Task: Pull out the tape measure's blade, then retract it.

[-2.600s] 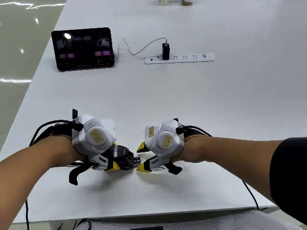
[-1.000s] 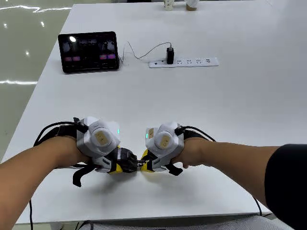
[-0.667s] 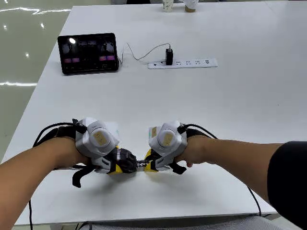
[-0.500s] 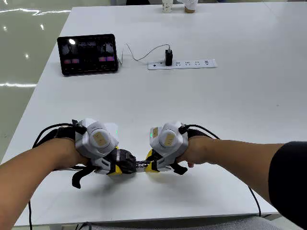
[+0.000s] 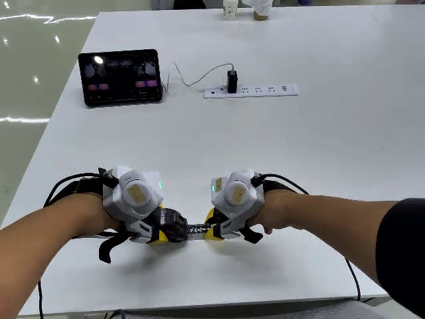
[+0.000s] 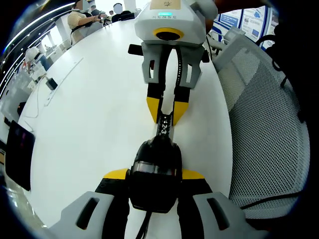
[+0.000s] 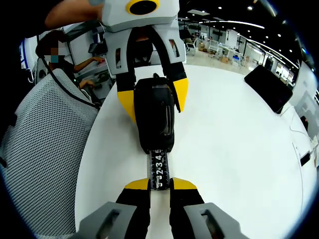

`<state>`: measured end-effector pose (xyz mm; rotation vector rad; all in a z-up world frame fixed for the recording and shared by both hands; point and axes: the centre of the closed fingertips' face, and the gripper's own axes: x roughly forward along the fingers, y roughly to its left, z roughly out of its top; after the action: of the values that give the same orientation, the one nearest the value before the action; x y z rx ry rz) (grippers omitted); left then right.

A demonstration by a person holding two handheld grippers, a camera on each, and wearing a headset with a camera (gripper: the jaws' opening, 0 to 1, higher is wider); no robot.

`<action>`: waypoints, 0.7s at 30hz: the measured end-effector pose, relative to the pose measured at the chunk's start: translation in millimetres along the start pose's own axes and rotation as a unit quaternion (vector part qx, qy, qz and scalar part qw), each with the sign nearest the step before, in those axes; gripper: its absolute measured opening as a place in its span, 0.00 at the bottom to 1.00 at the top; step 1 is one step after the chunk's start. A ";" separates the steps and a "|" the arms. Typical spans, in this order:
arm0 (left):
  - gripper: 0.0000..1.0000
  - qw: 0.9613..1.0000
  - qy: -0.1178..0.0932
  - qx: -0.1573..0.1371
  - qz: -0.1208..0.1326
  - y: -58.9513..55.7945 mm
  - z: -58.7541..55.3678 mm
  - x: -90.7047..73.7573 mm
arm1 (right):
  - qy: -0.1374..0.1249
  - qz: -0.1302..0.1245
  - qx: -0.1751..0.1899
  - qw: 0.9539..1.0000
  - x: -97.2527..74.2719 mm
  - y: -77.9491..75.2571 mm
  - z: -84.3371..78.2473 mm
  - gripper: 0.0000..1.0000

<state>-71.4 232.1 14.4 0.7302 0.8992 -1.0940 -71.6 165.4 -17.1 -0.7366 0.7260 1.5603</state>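
A black tape measure case (image 5: 174, 226) (image 6: 154, 172) (image 7: 155, 112) rests low over the white table (image 5: 279, 139), and my left gripper (image 5: 161, 229) (image 6: 153, 174) is shut on it. A short length of black blade (image 5: 196, 229) (image 6: 165, 124) (image 7: 159, 169) with white numbers runs out of the case. My right gripper (image 5: 211, 230) (image 7: 159, 185) is shut on the blade's tip, facing the left one across a small gap. Yellow fingertips (image 6: 153, 107) of the right gripper pinch the blade in the left gripper view.
A black tablet (image 5: 120, 76) stands at the far left. A white power strip (image 5: 251, 90) with a black plug and cable lies behind the middle. Cups (image 5: 230, 8) sit at the far edge. A mesh chair (image 6: 259, 124) is near the table's front edge.
The right gripper closed on the blade tip and moved a little to the right, drawing a short length of blade out of the case. The left gripper stayed on the case.
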 end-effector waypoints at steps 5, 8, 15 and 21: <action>0.31 1.000 -0.002 -0.001 0.001 0.0 0.2 0.1 | 0.002 0.000 0.000 1.000 -1.5 -0.7 -2.3 0.11; 0.31 1.000 -0.002 -0.001 0.002 0.1 0.1 0.0 | 0.004 0.000 0.000 1.000 -2.8 -1.2 -3.4 0.11; 0.31 1.000 -0.001 0.000 0.002 -0.1 0.0 -0.2 | 0.004 -0.001 0.003 1.000 -4.7 -1.6 -6.2 0.11; 0.31 1.000 -0.002 0.001 0.001 -0.3 0.0 -0.2 | 0.004 -0.002 0.006 1.000 -6.4 -1.4 -9.0 0.11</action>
<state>-71.7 232.0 14.5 0.7295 0.8947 -1.0940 -69.0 154.5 -17.5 -0.7350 0.7378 1.5487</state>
